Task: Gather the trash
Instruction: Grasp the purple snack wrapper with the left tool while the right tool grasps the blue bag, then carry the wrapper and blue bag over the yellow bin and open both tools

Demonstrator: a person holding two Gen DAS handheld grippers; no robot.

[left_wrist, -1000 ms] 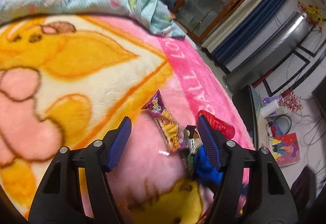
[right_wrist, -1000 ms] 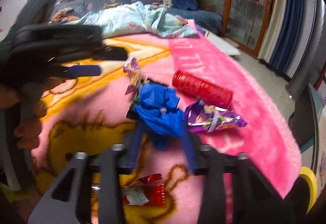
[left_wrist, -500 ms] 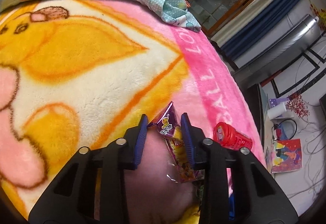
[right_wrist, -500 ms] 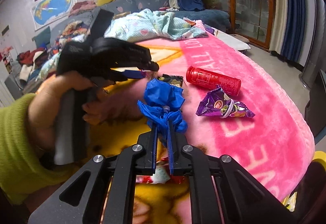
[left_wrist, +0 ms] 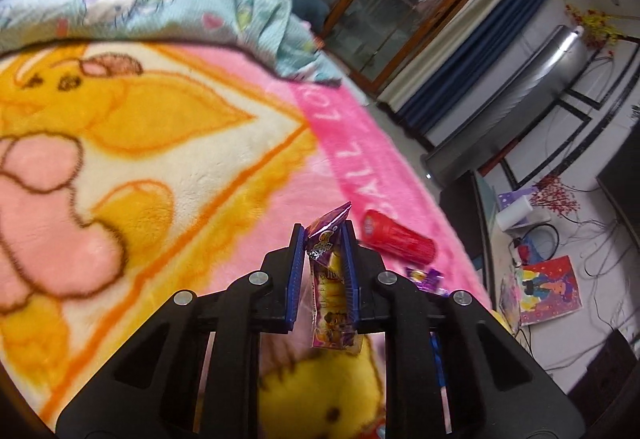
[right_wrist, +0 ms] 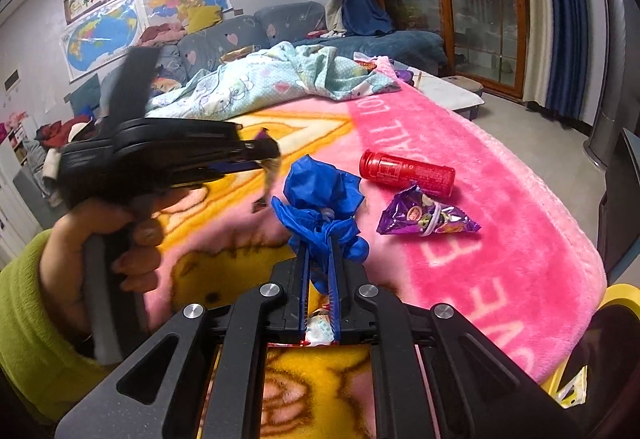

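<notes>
In the left wrist view my left gripper (left_wrist: 323, 235) holds a purple and yellow snack packet (left_wrist: 330, 279) between its blue pads, lifted off the blanket; its jaws are closing on it. My right gripper (right_wrist: 318, 251) is shut on a crumpled blue plastic bag (right_wrist: 320, 191), held just above the bed. The left gripper (right_wrist: 272, 151) also shows in the right wrist view, held by a hand (right_wrist: 100, 223) at the left. A red can (right_wrist: 408, 169) lies on its side and a purple snack bag (right_wrist: 428, 217) lies beside it.
Everything rests on a pink and yellow cartoon blanket (right_wrist: 480, 239). A light blue quilt (right_wrist: 272, 79) is bunched at the far end. A red wrapper (right_wrist: 320, 327) lies under my right gripper. A yellow rim (right_wrist: 616, 295) shows at the bed's right edge.
My left gripper closed around the purple and yellow packet and lifted it off the blanket. My right gripper closed on the blue bag and raised it a little.
</notes>
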